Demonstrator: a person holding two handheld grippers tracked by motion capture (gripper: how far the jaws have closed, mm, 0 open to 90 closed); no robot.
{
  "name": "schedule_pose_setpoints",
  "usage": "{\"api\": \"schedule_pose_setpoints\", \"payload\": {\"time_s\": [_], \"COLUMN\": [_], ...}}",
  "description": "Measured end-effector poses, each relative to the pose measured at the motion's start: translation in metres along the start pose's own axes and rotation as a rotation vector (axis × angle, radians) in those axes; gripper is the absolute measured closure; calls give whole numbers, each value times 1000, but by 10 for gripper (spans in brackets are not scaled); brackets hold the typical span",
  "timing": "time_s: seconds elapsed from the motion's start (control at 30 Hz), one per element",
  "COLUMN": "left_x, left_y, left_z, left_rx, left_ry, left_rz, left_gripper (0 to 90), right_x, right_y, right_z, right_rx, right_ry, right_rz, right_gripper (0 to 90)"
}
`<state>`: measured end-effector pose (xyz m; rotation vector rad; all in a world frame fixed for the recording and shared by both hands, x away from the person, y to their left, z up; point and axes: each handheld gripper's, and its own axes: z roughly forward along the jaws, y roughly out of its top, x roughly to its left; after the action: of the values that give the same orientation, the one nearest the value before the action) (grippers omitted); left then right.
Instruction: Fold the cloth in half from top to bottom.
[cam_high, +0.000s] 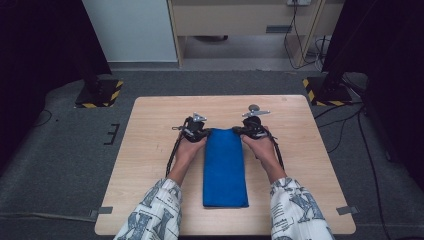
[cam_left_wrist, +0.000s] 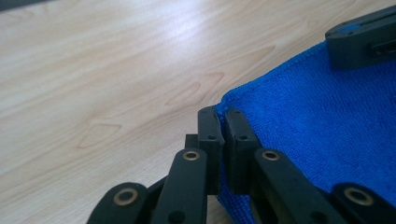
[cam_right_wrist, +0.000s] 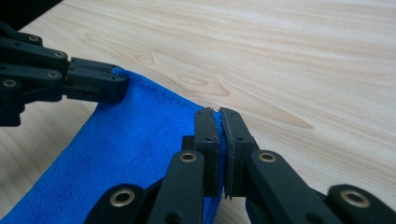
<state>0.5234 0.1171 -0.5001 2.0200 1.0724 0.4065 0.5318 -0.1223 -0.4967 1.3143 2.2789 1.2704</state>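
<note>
A blue towel (cam_high: 225, 167), folded into a long narrow strip, lies on the wooden table (cam_high: 150, 120) and runs from its middle toward the near edge. My left gripper (cam_high: 206, 133) is shut on the towel's far left corner; the cloth (cam_left_wrist: 317, 126) is pinched between its black pads (cam_left_wrist: 209, 123). At the far right corner my right gripper (cam_high: 236, 131) is shut the same way, with the towel's edge (cam_right_wrist: 140, 140) pressed between its pads (cam_right_wrist: 233, 126). In the right gripper view the left gripper (cam_right_wrist: 122, 89) shows at the towel's other corner.
Bare wood lies on both sides of the towel and beyond it. Dark stands with yellow-black striped bases (cam_high: 100, 95) flank the table's far corners on the grey carpet. Cables (cam_high: 345, 120) trail on the floor at the right.
</note>
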Motion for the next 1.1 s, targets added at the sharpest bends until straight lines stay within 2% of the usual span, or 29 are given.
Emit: {"api": "schedule_pose_setpoints", "payload": {"time_s": [0.23,0.37,0.43,0.8,0.97,1.1], "left_x": [-1,-1,-1,3,3,6], "left_y": [9,16,23,32,36,36], "left_z": [-17,-21,-25,-28,-32,-32], "left_rx": [-41,-47,-66,-77,-83,-86], "left_ry": [3,2,3,4,4,7], "left_rz": [8,19,29,28,33,29], "left_gripper": [866,867,867,868,870,872], "right_x": [7,6,5,3,7,6], "right_y": [8,12,15,25,32,31], "right_z": [-15,-21,-22,-27,-28,-26], "right_rx": [-41,-59,-71,-95,-109,-99], "right_ry": [-5,-4,-7,-8,-7,-14], "right_rz": [-13,-5,-4,1,-16,-22], "right_gripper": [868,867,867,867,867,867]}}
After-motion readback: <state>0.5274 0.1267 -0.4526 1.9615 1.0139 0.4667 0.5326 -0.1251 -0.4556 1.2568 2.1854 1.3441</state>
